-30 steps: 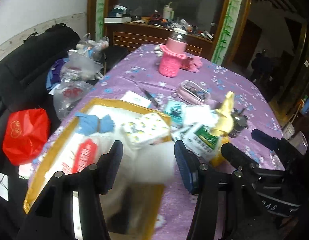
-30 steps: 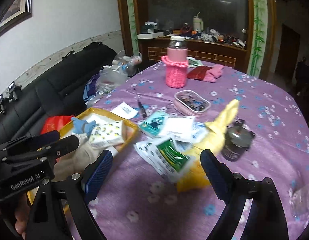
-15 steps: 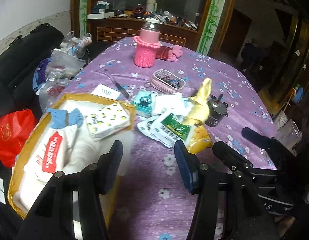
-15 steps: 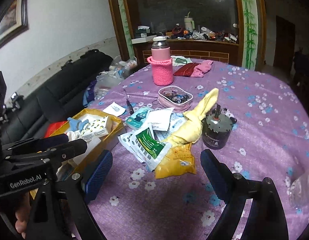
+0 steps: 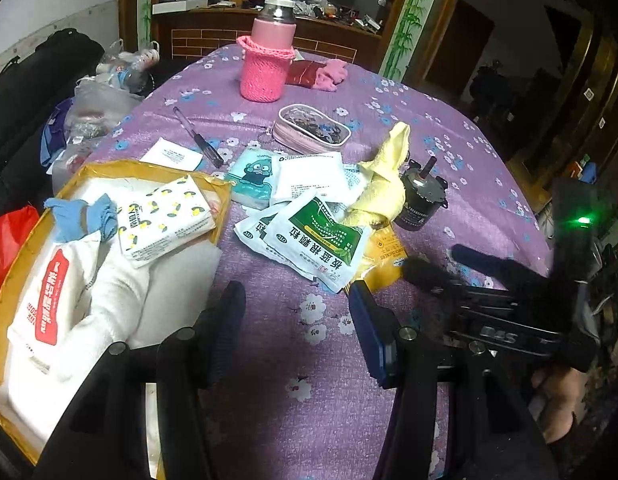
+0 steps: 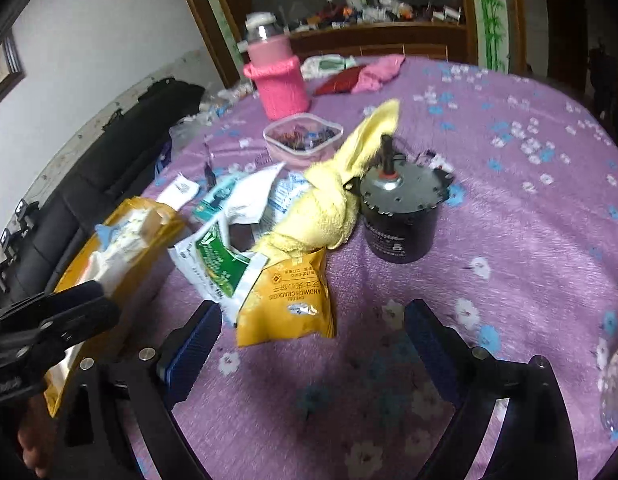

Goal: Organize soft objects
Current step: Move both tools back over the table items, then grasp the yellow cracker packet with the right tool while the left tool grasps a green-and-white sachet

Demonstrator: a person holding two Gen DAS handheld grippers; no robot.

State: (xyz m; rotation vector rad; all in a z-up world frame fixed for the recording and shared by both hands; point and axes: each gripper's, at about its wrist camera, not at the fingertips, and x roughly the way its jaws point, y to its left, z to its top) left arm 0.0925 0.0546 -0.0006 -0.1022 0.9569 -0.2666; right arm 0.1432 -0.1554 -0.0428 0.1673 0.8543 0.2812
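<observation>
A yellow tray (image 5: 25,236) at the table's left holds white cloths (image 5: 121,300), a red-labelled wipes pack (image 5: 45,292), a lemon-print tissue pack (image 5: 165,216) and a blue cloth (image 5: 79,216); the tray also shows in the right wrist view (image 6: 129,248). A yellow towel (image 5: 383,178) lies mid-table, seen close in the right wrist view (image 6: 329,204), partly on a yellow snack bag (image 6: 289,296). My left gripper (image 5: 297,316) is open and empty over the purple cloth beside the tray. My right gripper (image 6: 313,336) is open and empty, just before the snack bag.
A dark metal motor (image 6: 401,216) stands right of the towel. Green-and-white sachets (image 5: 317,236), a clear pouch (image 5: 311,128), a pen (image 5: 197,136), a pink-sleeved bottle (image 5: 267,64) and a pink cloth (image 5: 331,74) lie farther back. A black sofa (image 5: 25,92) lies left of the table.
My left gripper let go of a white cloth into the tray and moved right over the table. My right gripper moved forward toward the yellow towel and snack bag.
</observation>
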